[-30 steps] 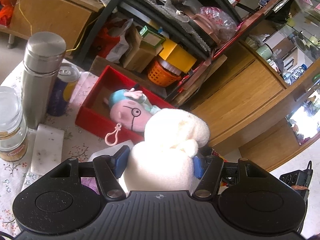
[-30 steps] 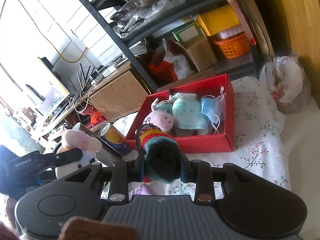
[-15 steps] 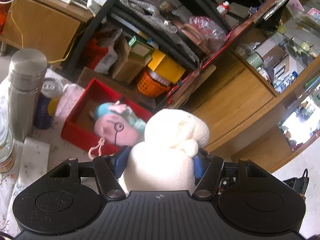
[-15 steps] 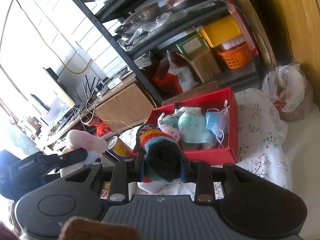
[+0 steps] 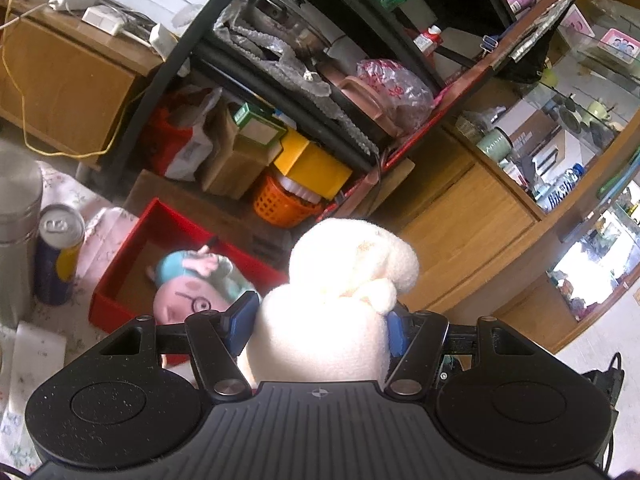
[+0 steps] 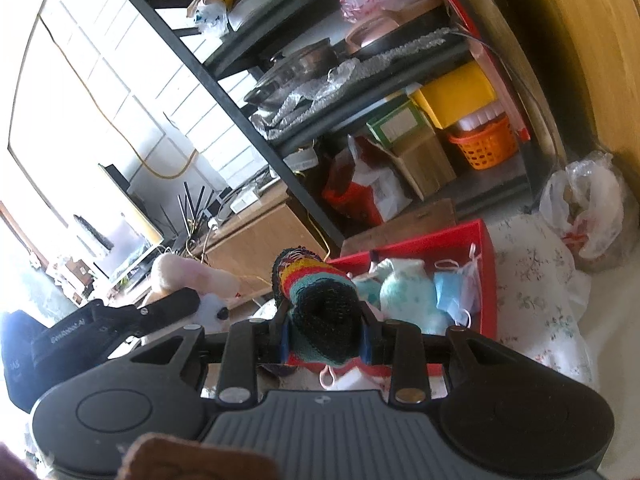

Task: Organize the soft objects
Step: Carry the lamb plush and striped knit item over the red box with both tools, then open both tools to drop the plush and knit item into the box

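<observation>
Both tongs are carrying soft items above the counter, heading for the shallow red cardboard box (image 5: 120, 276). The left tongs (image 5: 320, 320) are clenching a cream-white fluffy plush toy (image 5: 340, 300) between the blue pads (image 5: 240, 316), with its body bulging up past the tips. The right tongs (image 6: 324, 336) are gripping a rolled striped knitted sock with a black toe (image 6: 320, 304).

The box is already holding a pink pig plush with glasses and teal clothes (image 5: 192, 292), and in the right view also a blue face mask (image 6: 452, 292) at the far end. It is sitting on the floral tablecloth (image 6: 536, 312), with a blue-and-yellow drink can (image 5: 56, 252) and a steel thermos flask (image 5: 16, 232) just beside its left end.

Judgement: to drop well, each item should be brought over a free patch of the box floor and lowered below the rim before opening. The left end looks bare in the left view. Releasing one tong at a time should avoid a collision. The plush is bulky, so it may roll out over the low wall if dropped high.

Compared with a second ago, both cameras are riding higher and tilting up: the box is sitting lower and smaller in frame, more shelving is showing, and the glass jar is gone from the left view. Both grips look unchanged.
</observation>
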Motion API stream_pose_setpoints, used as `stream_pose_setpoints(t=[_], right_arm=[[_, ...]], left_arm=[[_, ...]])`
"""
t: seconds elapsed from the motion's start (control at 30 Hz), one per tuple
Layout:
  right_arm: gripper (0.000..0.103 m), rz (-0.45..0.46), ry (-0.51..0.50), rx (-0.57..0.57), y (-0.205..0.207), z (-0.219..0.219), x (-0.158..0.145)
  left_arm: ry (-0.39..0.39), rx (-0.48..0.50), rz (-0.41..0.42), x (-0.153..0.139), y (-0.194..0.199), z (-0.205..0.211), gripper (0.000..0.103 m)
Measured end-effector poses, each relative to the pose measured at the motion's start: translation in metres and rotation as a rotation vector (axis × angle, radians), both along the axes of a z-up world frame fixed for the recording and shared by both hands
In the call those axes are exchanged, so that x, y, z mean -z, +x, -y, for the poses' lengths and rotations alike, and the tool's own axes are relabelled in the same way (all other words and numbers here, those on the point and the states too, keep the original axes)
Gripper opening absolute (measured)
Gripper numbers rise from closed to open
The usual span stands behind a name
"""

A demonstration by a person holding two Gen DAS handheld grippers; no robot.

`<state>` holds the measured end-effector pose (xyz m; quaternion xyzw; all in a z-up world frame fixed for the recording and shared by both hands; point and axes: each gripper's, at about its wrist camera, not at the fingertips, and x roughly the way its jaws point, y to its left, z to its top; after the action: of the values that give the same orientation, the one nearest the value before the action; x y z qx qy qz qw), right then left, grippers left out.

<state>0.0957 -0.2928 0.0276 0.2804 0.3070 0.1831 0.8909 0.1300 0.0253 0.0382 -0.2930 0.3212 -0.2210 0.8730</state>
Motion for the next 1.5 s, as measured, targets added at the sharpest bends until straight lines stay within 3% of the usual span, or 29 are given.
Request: stream_pose_setpoints(t=[0.33, 0.8, 0.9, 1.07, 1.13, 1.2, 1.5], right_arm=[[0.004, -0.01, -0.087, 0.04, 0.044, -0.01, 0.008], [0.004, -0.124, -0.192, 0.097, 0.118, -0.012, 0.062], [0.005, -0.148, -0.211, 0.098, 0.126, -0.014, 0.073], [0.007, -0.19, -0.237, 0.094, 0.133, -0.019, 0.087], [0.025, -0.204, -0.255, 0.091, 0.132, -0.02, 0.089], [0.033, -0.199, -0.271, 0.107, 0.129, -0.019, 0.087], [0.033, -0.184, -0.27, 0.114, 0.108, -0.018, 0.08]], left_arm=[[0.091, -0.068, 0.004, 0.008, 0.049, 0.011, 0.063], [0.273, -0.167, -0.059, 0.049, 0.107, 0.018, 0.06], [0.318, -0.173, -0.071, 0.056, 0.11, 0.021, 0.062], [0.327, -0.154, -0.095, 0.06, 0.108, 0.018, 0.062], [0.322, -0.155, -0.093, 0.057, 0.103, 0.015, 0.063], [0.315, -0.144, -0.09, 0.053, 0.098, 0.014, 0.064], [0.369, -0.107, -0.075, 0.048, 0.069, 0.017, 0.067]])
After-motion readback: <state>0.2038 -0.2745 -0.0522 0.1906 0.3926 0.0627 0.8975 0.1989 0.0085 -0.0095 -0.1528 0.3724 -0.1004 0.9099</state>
